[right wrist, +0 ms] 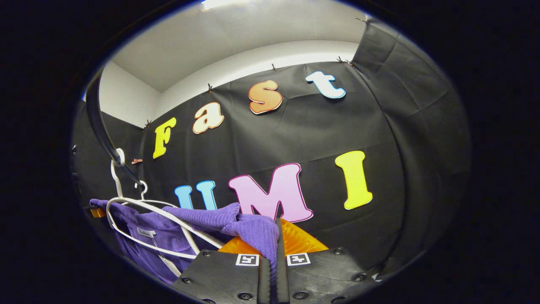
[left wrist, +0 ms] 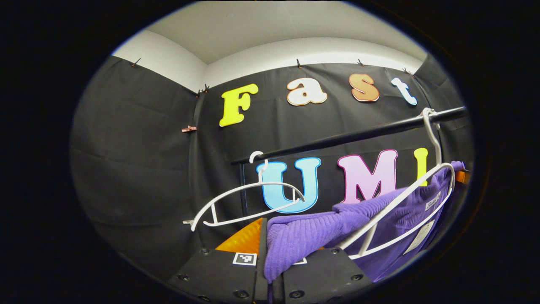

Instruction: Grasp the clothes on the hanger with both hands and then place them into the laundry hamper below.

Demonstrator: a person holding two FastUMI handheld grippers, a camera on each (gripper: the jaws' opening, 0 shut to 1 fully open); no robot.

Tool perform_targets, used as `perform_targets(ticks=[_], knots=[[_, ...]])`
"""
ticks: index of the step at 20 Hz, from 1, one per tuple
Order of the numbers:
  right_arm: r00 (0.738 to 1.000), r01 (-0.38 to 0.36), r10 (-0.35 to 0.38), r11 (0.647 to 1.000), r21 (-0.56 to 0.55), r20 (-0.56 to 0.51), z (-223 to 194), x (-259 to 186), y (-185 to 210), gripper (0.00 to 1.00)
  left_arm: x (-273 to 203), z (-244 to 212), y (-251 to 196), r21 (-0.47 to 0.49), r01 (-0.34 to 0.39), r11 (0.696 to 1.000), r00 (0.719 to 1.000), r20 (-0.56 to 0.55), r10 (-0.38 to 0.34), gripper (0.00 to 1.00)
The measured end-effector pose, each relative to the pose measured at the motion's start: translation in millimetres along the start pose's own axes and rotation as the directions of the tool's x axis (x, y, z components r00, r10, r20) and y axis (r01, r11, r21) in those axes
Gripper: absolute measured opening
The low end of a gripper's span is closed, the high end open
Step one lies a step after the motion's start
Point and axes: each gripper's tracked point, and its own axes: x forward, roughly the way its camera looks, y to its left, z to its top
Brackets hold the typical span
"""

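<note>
Purple knit, pinched at both shoulders, hangs between my two grippers while its white hanger [left wrist: 405, 211] sits hooked on the black rail [left wrist: 358, 135]. In the left gripper view, my left gripper [left wrist: 270, 270] has its fingers closed together on a fold of the purple garment [left wrist: 303, 236], the cloth spilling down through the narrow slot between them. In the right gripper view, my right gripper [right wrist: 274, 261] is likewise clamped on the garment's other shoulder, a bunch of knit draped over the fingertips.

The body of the garment lies on the hanger, the neck label showing inside the white frame. A second, empty hanger [left wrist: 249, 202] hangs further along the rail, close to my left side.

I judge the main risk to be the hanger itself: both grips sit at the shoulder ends, and if I pull down before the shoulders clear the hanger's arms, the knit could snag, stretch, or drag the hook off the rail. Uneven pulling might tilt the frame and trap one side. The ribbed cloth is soft and each grip holds only a small bunch, so a hard tug could also slip it free of one gripper. The empty hanger could catch a trailing sleeve. I cannot see the hamper from here, so the drop below must be lined up blind.
</note>
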Motion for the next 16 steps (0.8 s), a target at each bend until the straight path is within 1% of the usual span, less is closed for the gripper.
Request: perform_targets(ticks=[1, 3, 5, 6, 7, 8, 9, 10, 11, 13, 16], knots=[[1.0, -0.002, 0.002, 1.0, -0.003, -0.019, -7.8, 4.0, -1.3, 0.09, 6.0, -14.7, -2.7, -0.018, 0.02, 1.0, 0.999, -0.028, -0.021, 0.09], [0.998, -0.005, 0.006, 1.0, 0.02, -0.064, -27.9, 5.0, -2.1, 0.09, 15.5, -48.9, -5.8, -0.092, 0.052, 0.994, 0.993, -0.098, -0.061, 0.09], [0.995, 0.005, -0.003, 1.0, 0.015, -0.096, -45.2, 4.2, -3.6, 0.09, 18.2, -82.9, -4.9, -0.173, 0.054, 0.983, 0.984, -0.161, -0.083, 0.09], [0.994, 0.005, -0.005, 1.0, 0.0, -0.113, -54.6, 2.5, -3.6, 0.09, 16.6, -97.7, -6.2, -0.199, 0.053, 0.979, 0.979, -0.182, -0.09, 0.09], [0.991, 0.004, -0.006, 1.0, -0.016, -0.135, -65.5, 0.2, -3.4, 0.14, 15.8, -112.3, -9.5, -0.206, 0.052, 0.977, 0.974, -0.207, -0.095, 0.1], [0.988, 0.0, -0.005, 1.0, -0.031, -0.157, -75.8, -4.1, -2.5, 0.09, 12.1, -124.7, -14.7, -0.199, 0.054, 0.979, 0.967, -0.232, -0.1, 0.1], [0.984, -0.002, -0.006, 0.999, -0.043, -0.176, -84.3, -8.3, -2.0, 0.09, 5.6, -136.3, -23.7, -0.188, 0.064, 0.98, 0.961, -0.254, -0.111, 0.1], [0.981, 0.001, -0.01, 0.999, -0.048, -0.192, -92.6, -12.8, -2.9, 0.05, -0.6, -144.8, -34.0, -0.179, 0.08, 0.981, 0.954, -0.27, -0.127, 0.1], [0.977, 0.003, -0.011, 0.999, -0.039, -0.214, -100.3, -17.9, -2.5, 0.09, -7.1, -153.8, -46.3, -0.175, 0.103, 0.979, 0.946, -0.287, -0.15, 0.1], [0.968, -0.005, 0.0, 1.0, -0.019, -0.251, -114.0, -32.0, 5.8, 0.09, -20.0, -170.4, -69.1, -0.177, 0.141, 0.974, 0.922, -0.335, -0.194, 0.09], [0.95, -0.05, 0.035, 0.998, -0.039, -0.31, -131.0, -53.7, 26.4, 0.09, -41.6, -180.9, -96.4, -0.202, 0.186, 0.962, 0.892, -0.375, -0.251, 0.09]])
